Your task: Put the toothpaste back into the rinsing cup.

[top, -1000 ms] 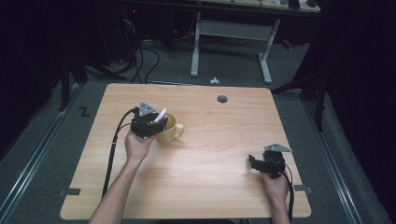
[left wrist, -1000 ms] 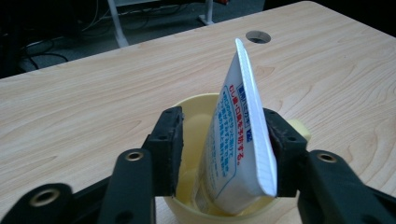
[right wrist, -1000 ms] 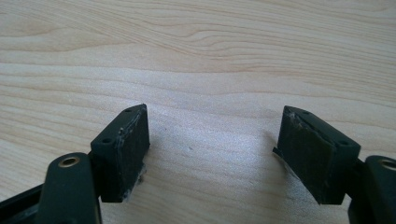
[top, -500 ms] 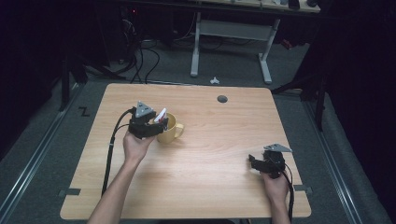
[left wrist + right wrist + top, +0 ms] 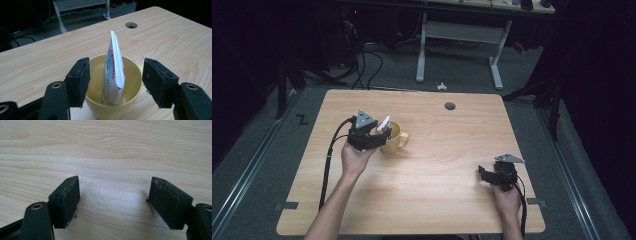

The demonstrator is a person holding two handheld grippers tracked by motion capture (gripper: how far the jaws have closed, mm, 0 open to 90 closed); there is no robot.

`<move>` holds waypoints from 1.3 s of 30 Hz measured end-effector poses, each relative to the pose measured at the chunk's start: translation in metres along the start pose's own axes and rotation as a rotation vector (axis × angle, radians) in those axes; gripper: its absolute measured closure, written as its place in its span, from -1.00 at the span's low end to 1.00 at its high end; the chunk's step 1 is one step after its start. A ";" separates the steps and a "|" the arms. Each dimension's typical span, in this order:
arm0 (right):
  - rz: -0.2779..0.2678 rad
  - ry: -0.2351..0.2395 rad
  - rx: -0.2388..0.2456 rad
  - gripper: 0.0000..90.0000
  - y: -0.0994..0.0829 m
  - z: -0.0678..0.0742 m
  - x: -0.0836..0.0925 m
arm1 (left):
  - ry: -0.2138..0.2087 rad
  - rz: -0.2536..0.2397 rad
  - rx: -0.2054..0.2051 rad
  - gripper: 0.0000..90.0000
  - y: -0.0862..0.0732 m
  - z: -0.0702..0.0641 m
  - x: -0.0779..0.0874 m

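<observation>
A yellow cup (image 5: 396, 139) with a handle stands on the left half of the wooden table (image 5: 437, 165). A white toothpaste tube (image 5: 384, 123) with blue and red print stands upright in it, leaning on the rim. My left gripper (image 5: 381, 134) is at the cup's near side, open. In the left gripper view its jaws flank the tube (image 5: 113, 65) above the cup (image 5: 112, 111) without touching it; they have just been opening. My right gripper (image 5: 484, 172) rests low at the table's right front, open, with bare wood between its pads (image 5: 115, 197).
A round cable hole (image 5: 450, 106) sits near the table's far edge. Beyond the table, a white desk frame (image 5: 459, 35) and cables lie on the dark floor. A cable trails from each gripper toward the front edge.
The left hand has shifted only slightly at the cup. The cup, the tube and the right gripper stay where they were.
</observation>
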State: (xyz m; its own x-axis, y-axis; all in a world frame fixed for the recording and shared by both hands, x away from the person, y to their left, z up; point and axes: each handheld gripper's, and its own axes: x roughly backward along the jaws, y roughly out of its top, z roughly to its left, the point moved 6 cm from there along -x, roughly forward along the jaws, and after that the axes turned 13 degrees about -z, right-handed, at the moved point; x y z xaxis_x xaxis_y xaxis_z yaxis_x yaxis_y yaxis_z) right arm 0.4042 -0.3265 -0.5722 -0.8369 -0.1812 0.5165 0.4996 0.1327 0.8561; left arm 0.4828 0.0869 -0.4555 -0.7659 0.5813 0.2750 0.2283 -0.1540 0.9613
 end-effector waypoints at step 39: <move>0.000 -0.001 0.000 -0.44 0.000 0.000 0.000 | 0.004 -0.069 0.044 -0.14 0.000 0.003 0.039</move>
State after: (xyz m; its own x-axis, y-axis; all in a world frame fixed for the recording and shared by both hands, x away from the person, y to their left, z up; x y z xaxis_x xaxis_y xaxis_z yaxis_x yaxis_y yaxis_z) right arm 0.4042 -0.3265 -0.5722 -0.8369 -0.1804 0.5167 0.4999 0.1325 0.8559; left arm 0.4548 0.1120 -0.4452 -0.7830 0.5863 0.2078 0.2005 -0.0784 0.9766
